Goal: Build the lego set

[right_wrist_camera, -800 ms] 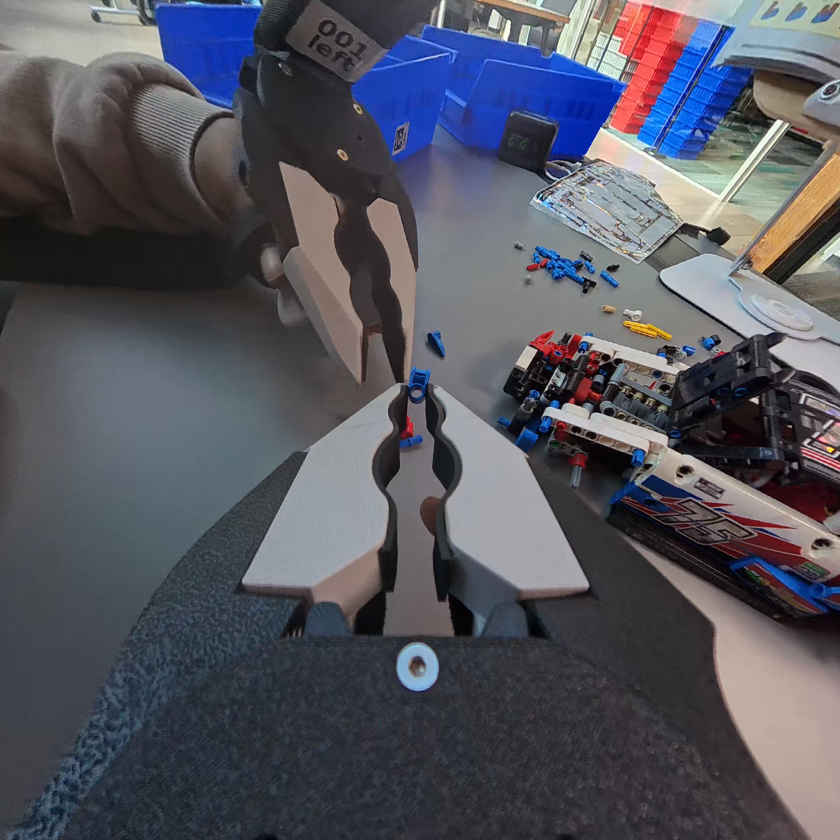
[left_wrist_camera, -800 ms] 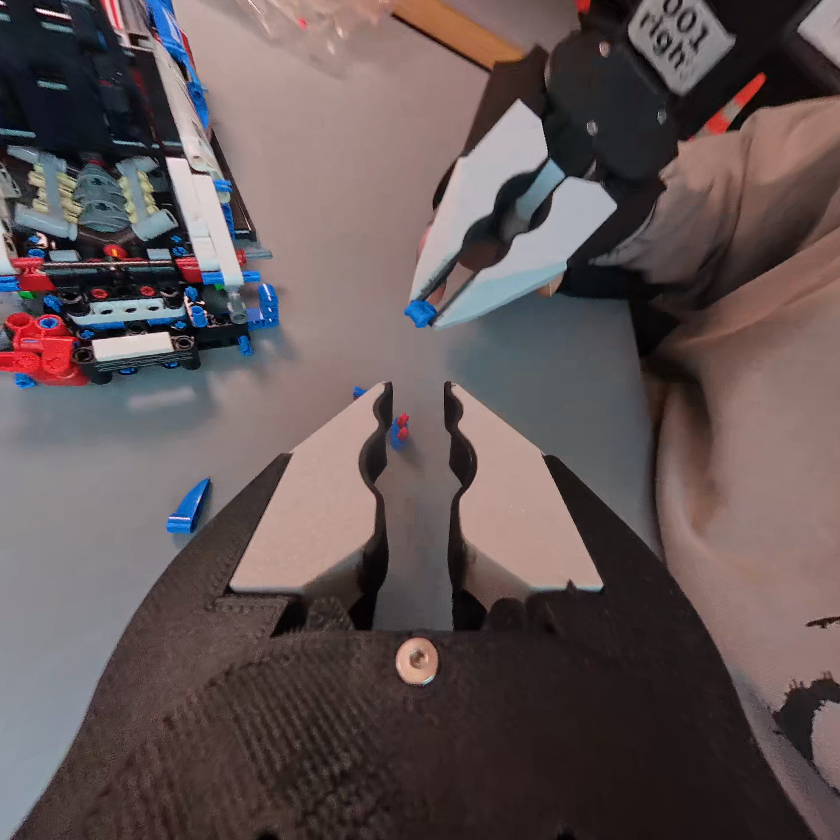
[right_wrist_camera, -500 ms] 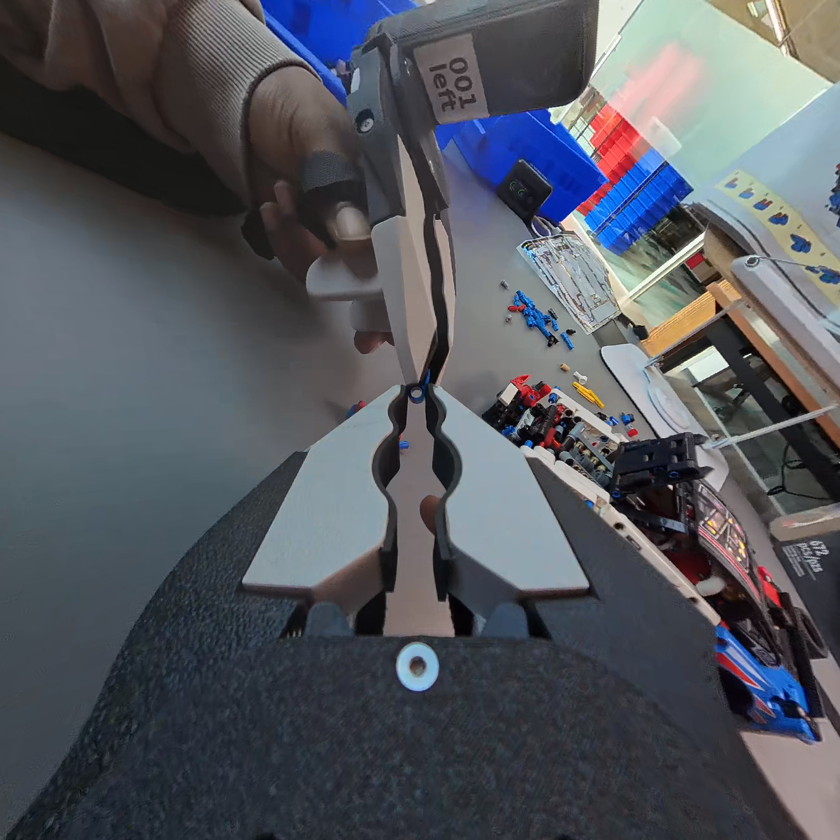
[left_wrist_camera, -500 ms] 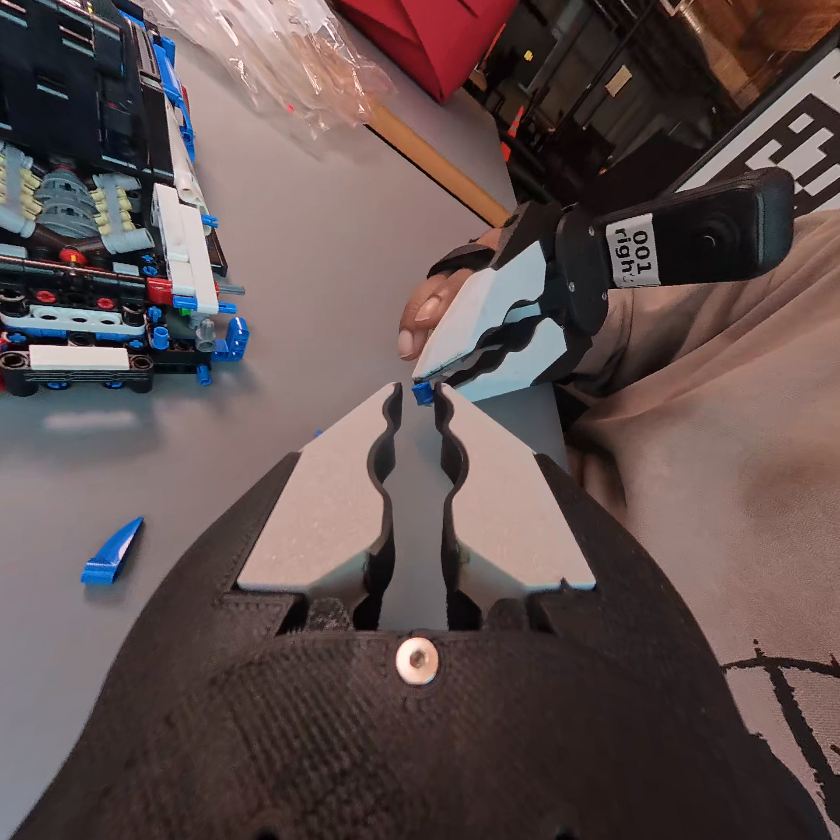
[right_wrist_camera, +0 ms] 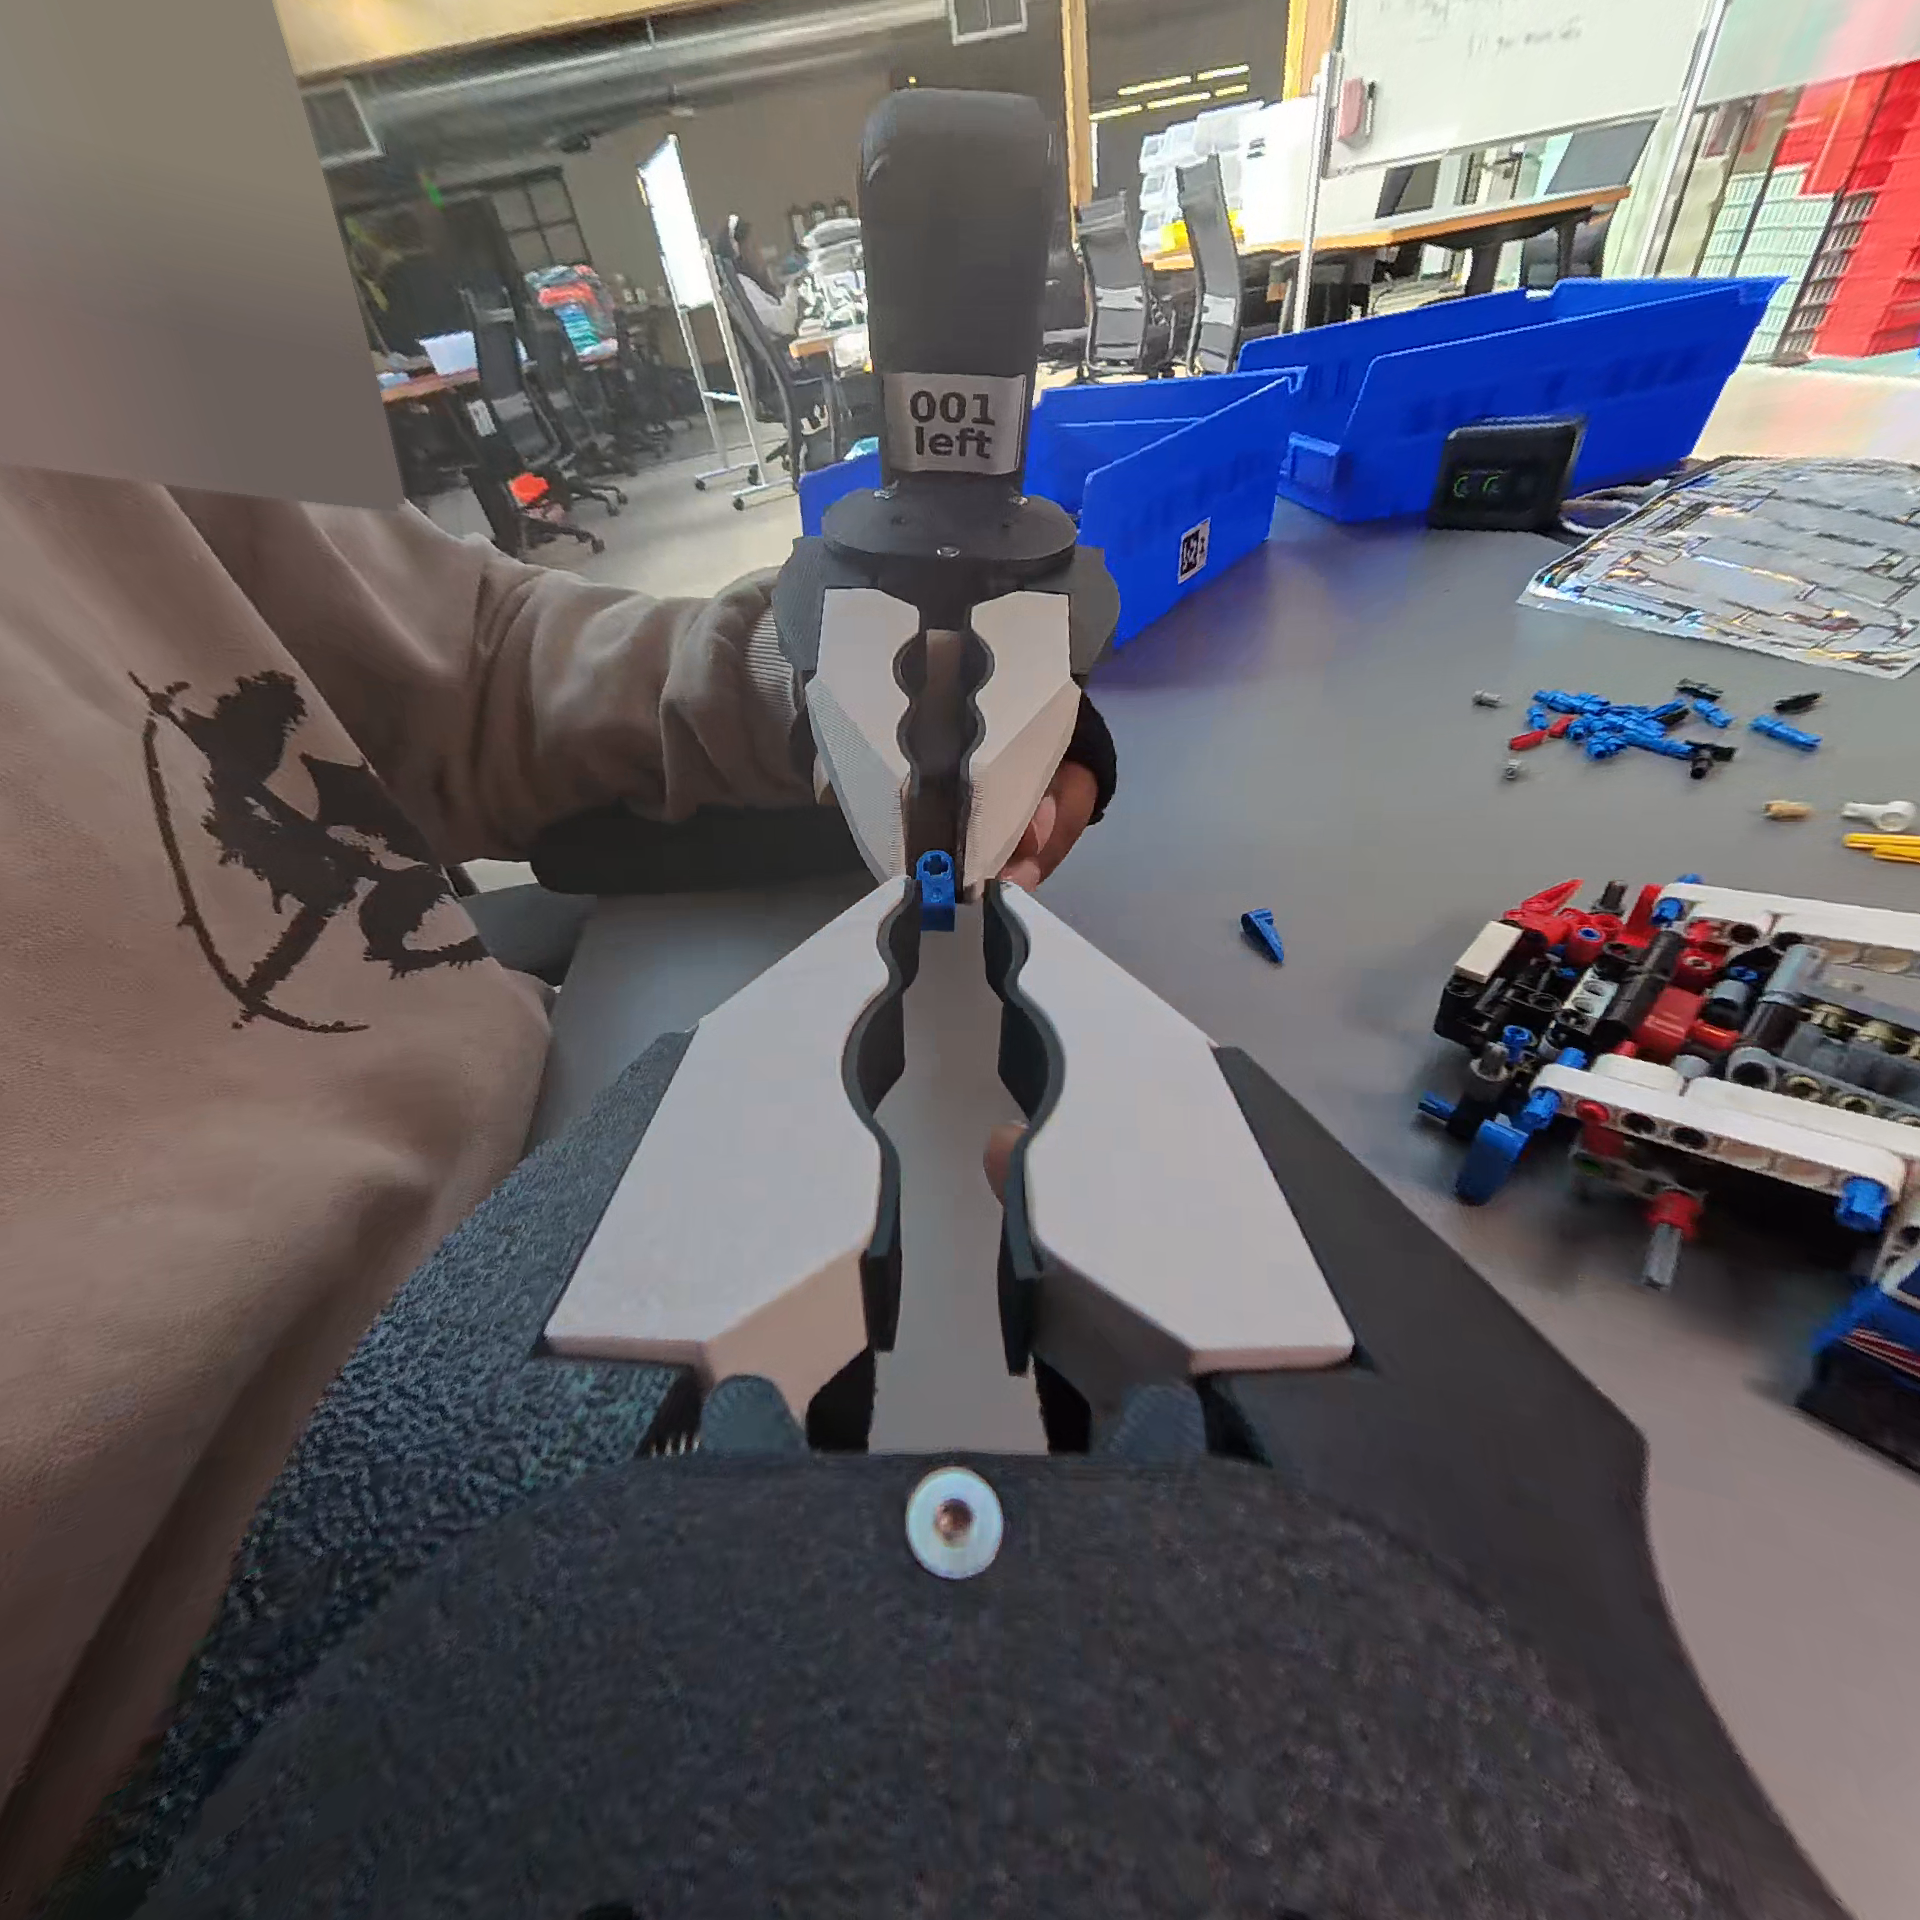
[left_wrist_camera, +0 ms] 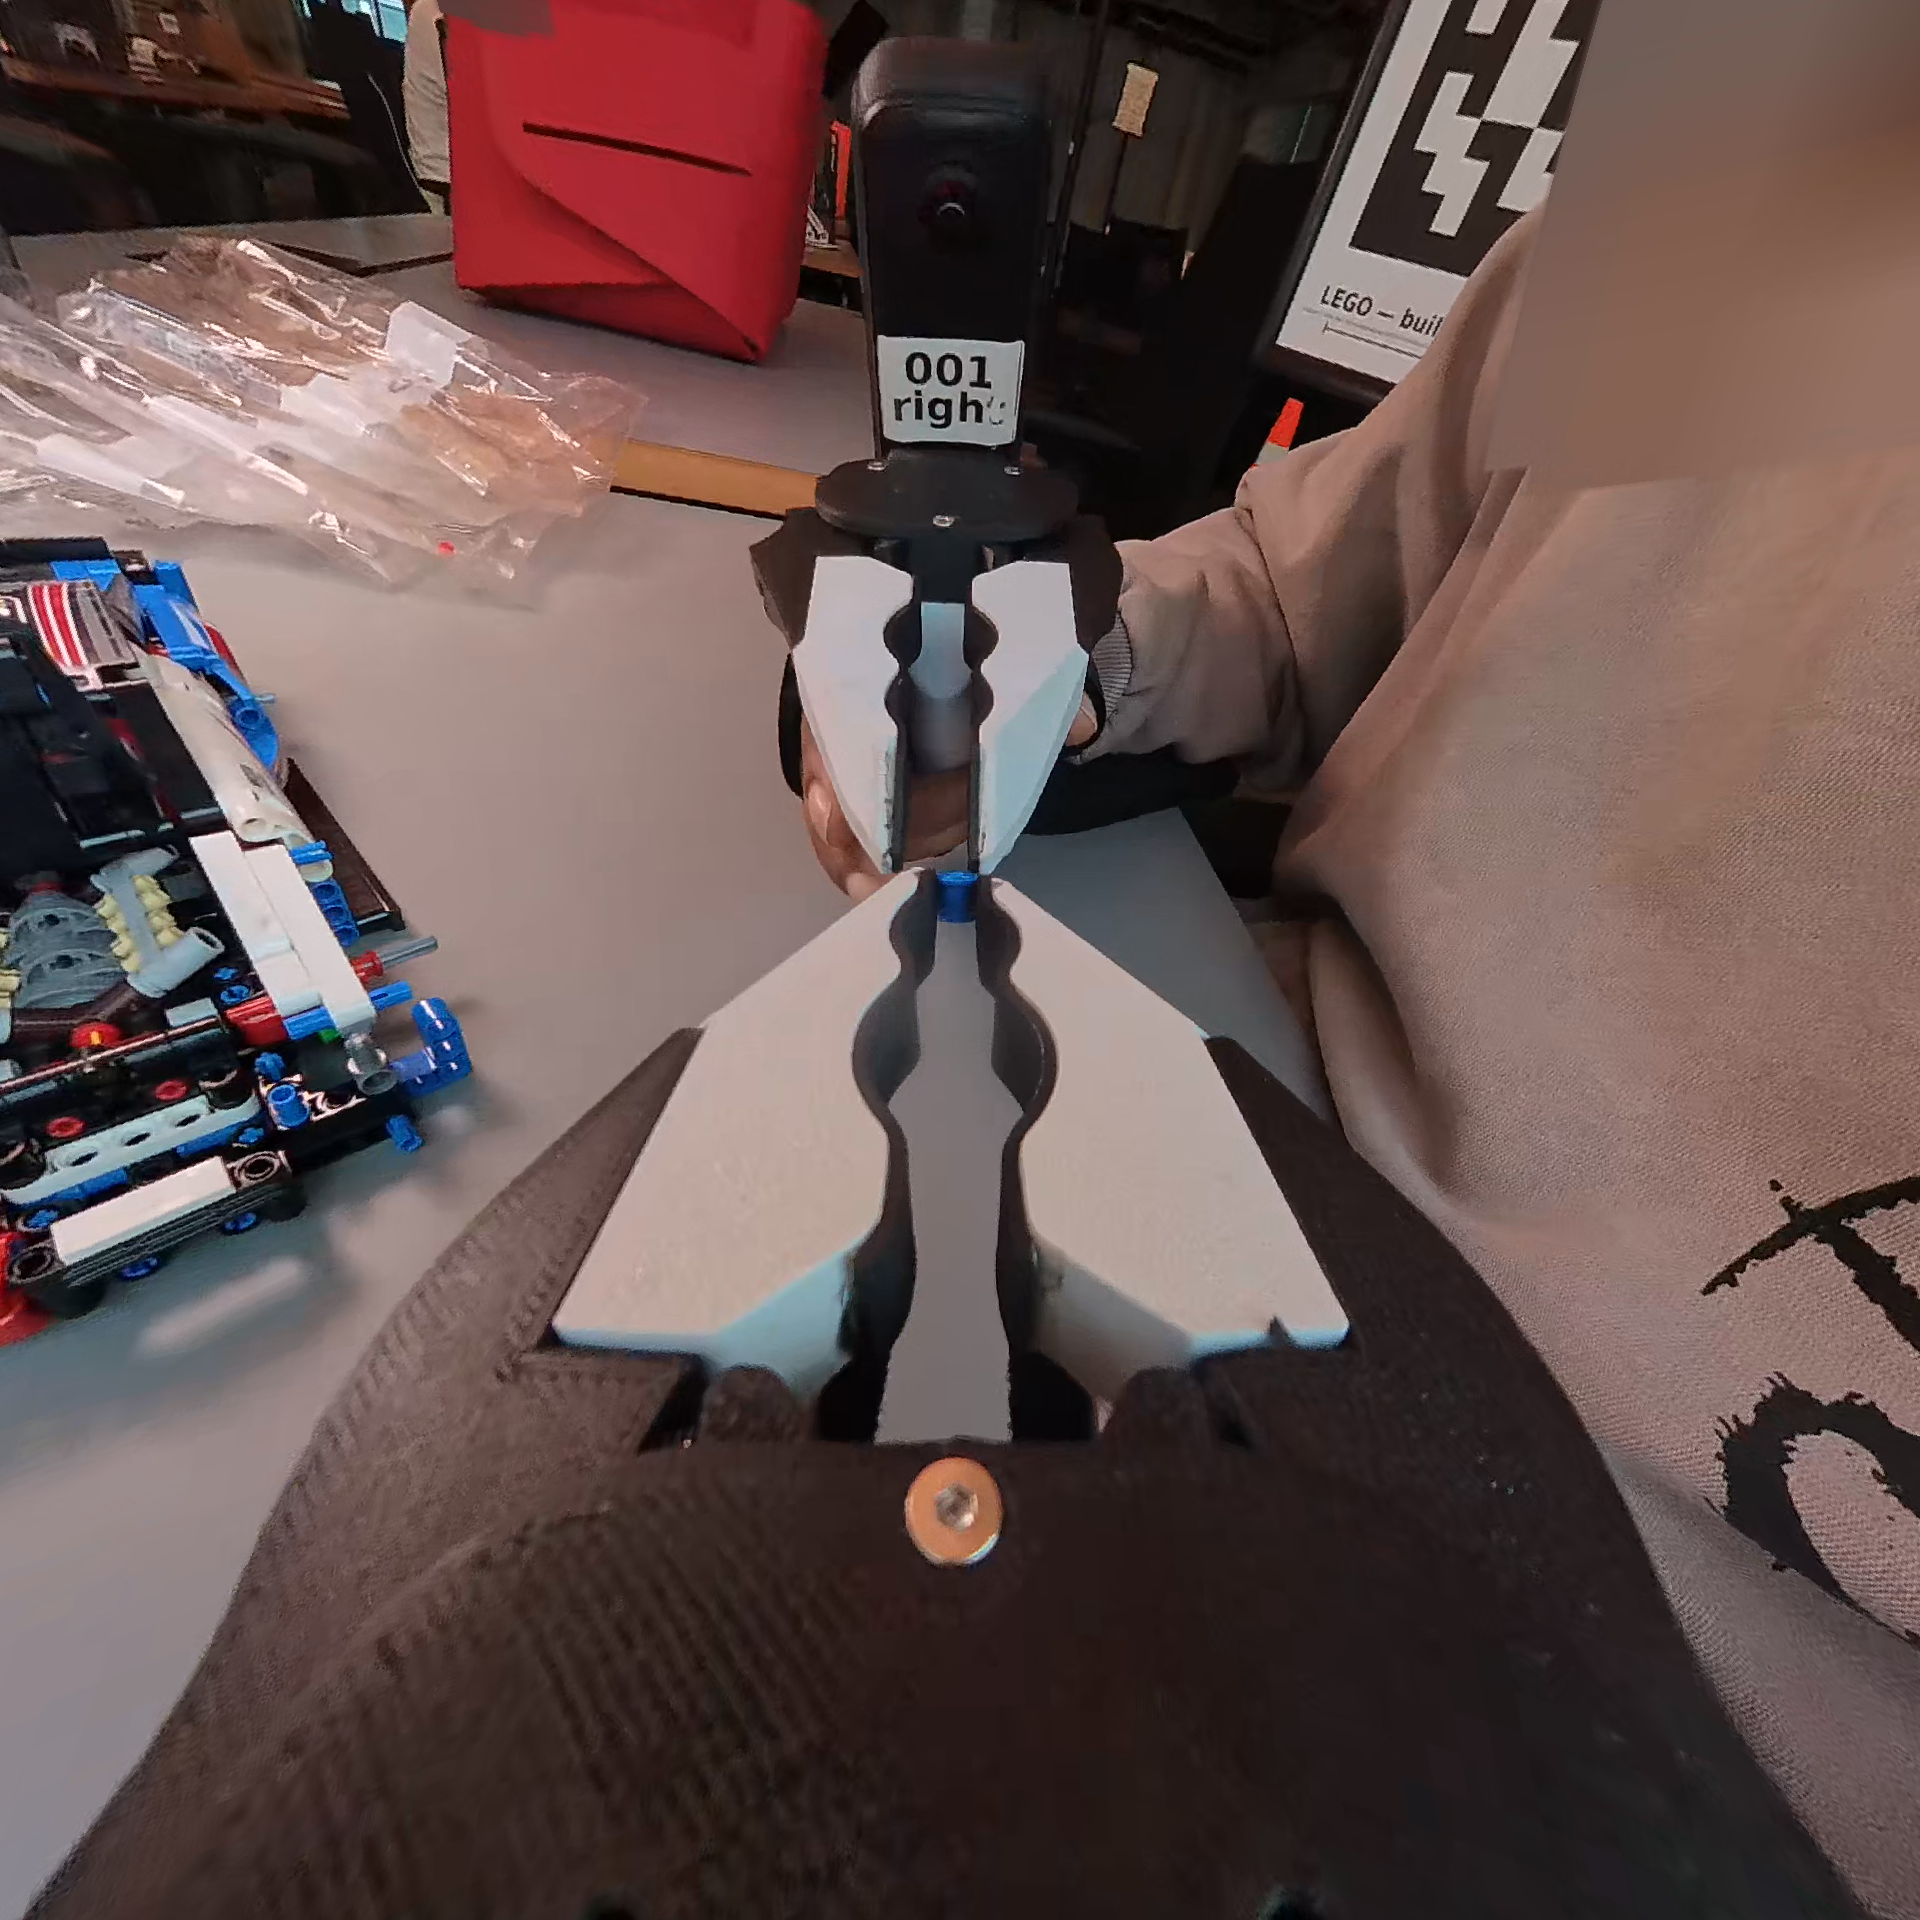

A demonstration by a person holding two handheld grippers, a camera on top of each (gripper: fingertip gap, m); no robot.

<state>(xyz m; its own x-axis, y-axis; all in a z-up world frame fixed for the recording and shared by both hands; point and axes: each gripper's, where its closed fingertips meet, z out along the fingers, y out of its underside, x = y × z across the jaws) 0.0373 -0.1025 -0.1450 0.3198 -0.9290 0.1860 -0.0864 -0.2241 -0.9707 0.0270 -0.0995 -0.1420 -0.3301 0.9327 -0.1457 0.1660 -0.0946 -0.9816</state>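
Observation:
A small blue Lego connector (left_wrist_camera: 953, 896) sits where my two grippers meet tip to tip above the grey table. My left gripper (left_wrist_camera: 952, 885) has its fingertips closed in on the connector. My right gripper (right_wrist_camera: 943, 894) faces it head-on. Its jaws stand slightly parted, and the connector (right_wrist_camera: 935, 891) lies against its left fingertip with a gap on the other side. The partly built Lego car (left_wrist_camera: 208, 987) lies on the table at the left of the left wrist view, and it also shows at the right of the right wrist view (right_wrist_camera: 1683, 1039).
Clear plastic bags (left_wrist_camera: 291, 405) and a red box (left_wrist_camera: 634, 177) lie behind the car. Loose small parts (right_wrist_camera: 1621, 722), a blue curved piece (right_wrist_camera: 1262, 932), an instruction booklet (right_wrist_camera: 1745, 582) and blue bins (right_wrist_camera: 1507, 395) are on the table. The person's sweatshirt (left_wrist_camera: 1610, 935) is close by. The grippers are tip to tip, or close to it. Left tips and right tips are each some 15 cm from the partly built Lego car (left_wrist_camera: 208, 987).
Both grippers rose off the table and turned to face each other tip to tip. The left jaws narrowed around the blue connector, and the right jaws widened a little.

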